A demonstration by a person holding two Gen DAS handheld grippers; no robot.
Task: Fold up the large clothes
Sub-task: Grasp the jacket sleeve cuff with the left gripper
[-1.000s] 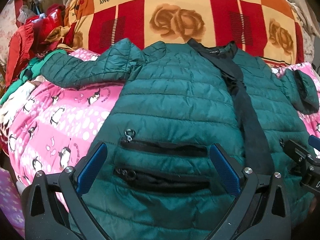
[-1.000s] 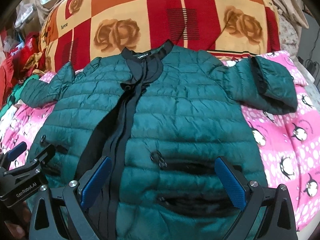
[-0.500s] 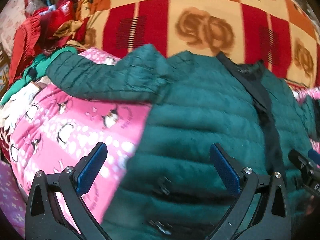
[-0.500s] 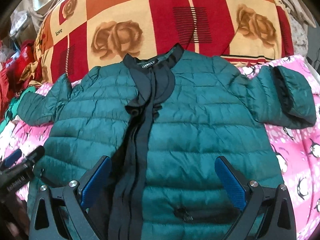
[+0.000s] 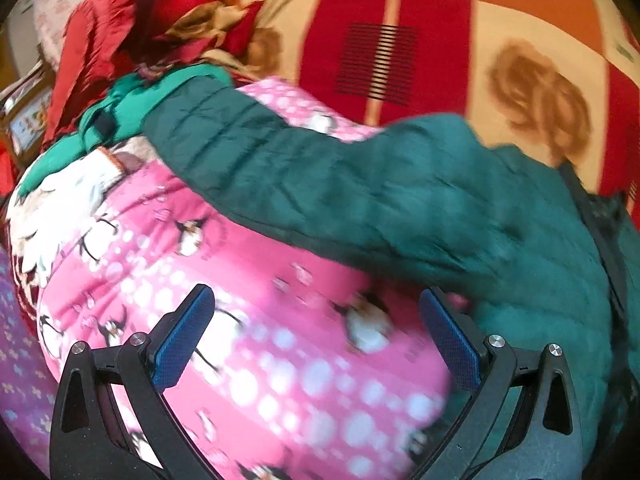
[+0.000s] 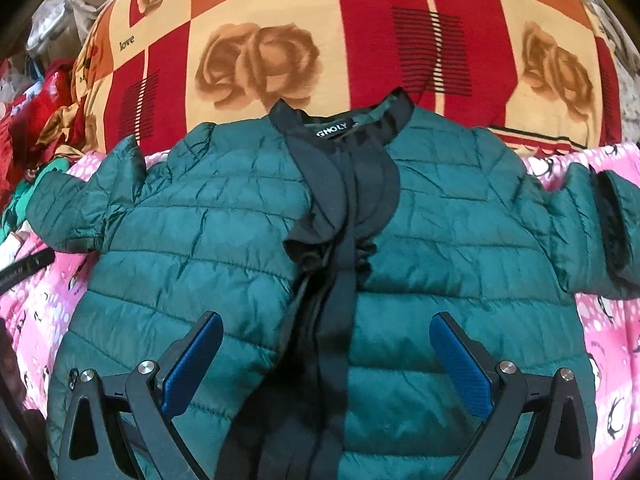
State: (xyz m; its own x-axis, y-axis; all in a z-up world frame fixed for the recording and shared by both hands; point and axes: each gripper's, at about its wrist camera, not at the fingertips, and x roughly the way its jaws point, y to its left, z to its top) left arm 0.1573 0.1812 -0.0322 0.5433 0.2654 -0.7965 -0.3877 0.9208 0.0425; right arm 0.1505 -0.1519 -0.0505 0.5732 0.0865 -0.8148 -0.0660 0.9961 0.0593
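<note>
A green quilted jacket (image 6: 248, 240) lies flat, front up, on a pink penguin sheet (image 5: 256, 288), its black collar (image 6: 340, 128) toward a red and orange rose blanket (image 6: 360, 32). The right gripper (image 6: 326, 360) hangs over the lower front, fingers wide and holding nothing, straddling the black placket (image 6: 340, 304). The left gripper (image 5: 316, 336), fingers also wide and empty, hovers over the sheet beside the jacket's edge, with one sleeve (image 5: 248, 152) stretched out toward a heap of red clothes (image 5: 100, 32); this view is blurred
</note>
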